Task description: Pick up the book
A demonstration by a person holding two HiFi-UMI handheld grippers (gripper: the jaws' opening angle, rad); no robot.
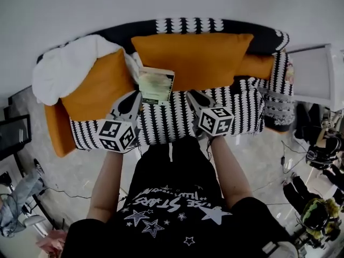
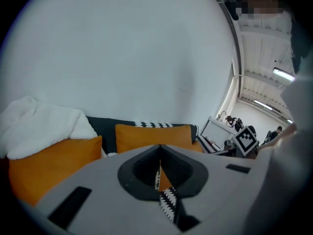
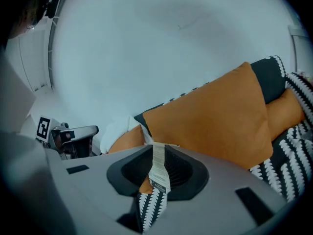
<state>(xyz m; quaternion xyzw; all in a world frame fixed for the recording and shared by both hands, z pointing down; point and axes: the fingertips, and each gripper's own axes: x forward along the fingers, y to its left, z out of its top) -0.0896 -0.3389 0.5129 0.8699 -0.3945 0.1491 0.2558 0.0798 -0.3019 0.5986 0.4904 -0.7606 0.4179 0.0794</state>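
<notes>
The book stands upright on the sofa seat, leaning back against the cushions, its pale green cover facing me. My left gripper hovers at the book's lower left with its tips close to that edge; whether they touch I cannot tell. My right gripper is a short way off the book's right edge. Both pairs of jaws are shut with nothing between them. In the right gripper view a narrow strip of the book shows ahead through the slit of the jaws. In the left gripper view only a thin sliver of it shows.
The sofa has a black-and-white patterned cover. A large orange cushion stands behind the book, another orange cushion to its left under a white blanket. A white side table and floor clutter lie to the right.
</notes>
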